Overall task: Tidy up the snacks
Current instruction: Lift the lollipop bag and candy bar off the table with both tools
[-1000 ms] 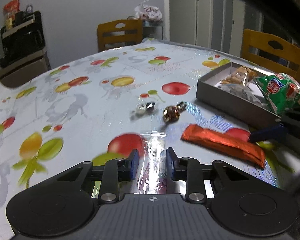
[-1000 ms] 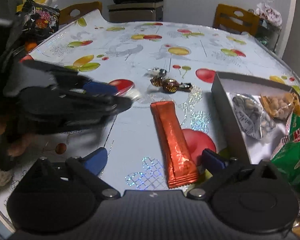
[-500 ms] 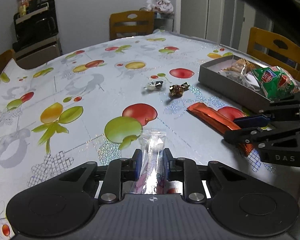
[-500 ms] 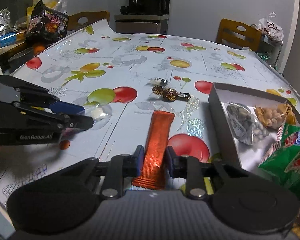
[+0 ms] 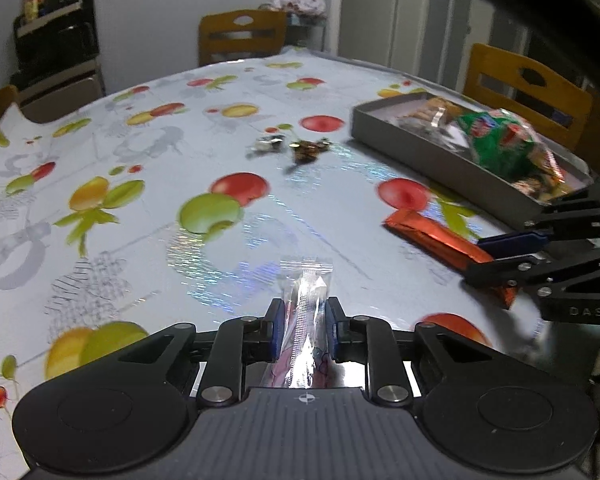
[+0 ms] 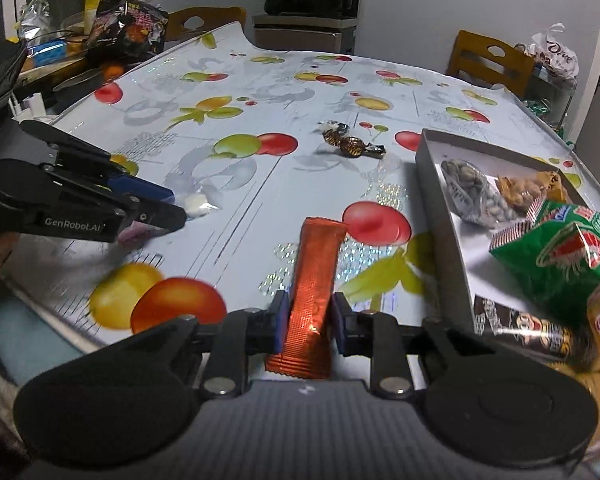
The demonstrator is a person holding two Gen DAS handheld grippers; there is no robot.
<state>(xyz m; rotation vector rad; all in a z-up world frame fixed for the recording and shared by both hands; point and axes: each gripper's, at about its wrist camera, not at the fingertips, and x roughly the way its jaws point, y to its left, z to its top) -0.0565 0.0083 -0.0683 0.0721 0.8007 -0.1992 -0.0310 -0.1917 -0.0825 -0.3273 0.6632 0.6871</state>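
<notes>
Both pickups look done: the left tongs (image 5: 300,326) are clamped on the clear sachet (image 5: 305,304); the right tongs (image 6: 309,322) grip the orange bar (image 6: 314,280) above the desk's near edge; next, carry both to the grey box (image 6: 444,216).

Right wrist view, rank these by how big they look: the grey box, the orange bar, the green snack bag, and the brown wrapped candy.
1. grey box
2. green snack bag and orange bar: too alike to rank, since both sit near the camera and the bag runs off the frame edge
3. brown wrapped candy, clearly smallest, though also farthest away
</notes>
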